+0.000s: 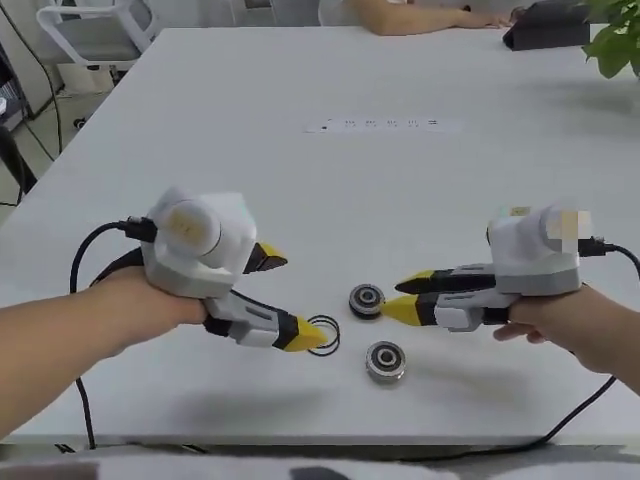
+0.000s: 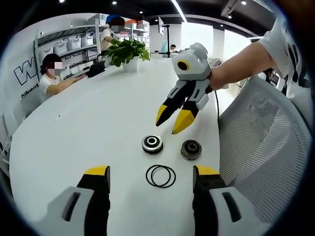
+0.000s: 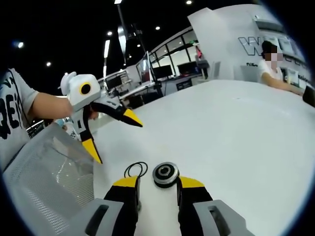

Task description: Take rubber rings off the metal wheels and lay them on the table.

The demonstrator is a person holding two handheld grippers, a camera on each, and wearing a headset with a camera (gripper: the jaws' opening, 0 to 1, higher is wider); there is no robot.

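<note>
The table [image 1: 300, 180] is big and white, with a smooth flat top. Near the front edge lie two thin black rings [image 1: 324, 333]. They lie flat, one partly on top of the other. Just to the right of them are two small round metal wheels, also lying flat. The far wheel [image 1: 366, 300] is closest to the rings but does not touch them. The near wheel [image 1: 385, 361] sits a little closer to the front edge, apart from the far wheel. Farther back, in the middle of the table, is a thin pale strip [image 1: 385, 125] with small dark marks. At the far right corner sit a black box [image 1: 545, 35] and a green plant [image 1: 620, 40].
</note>
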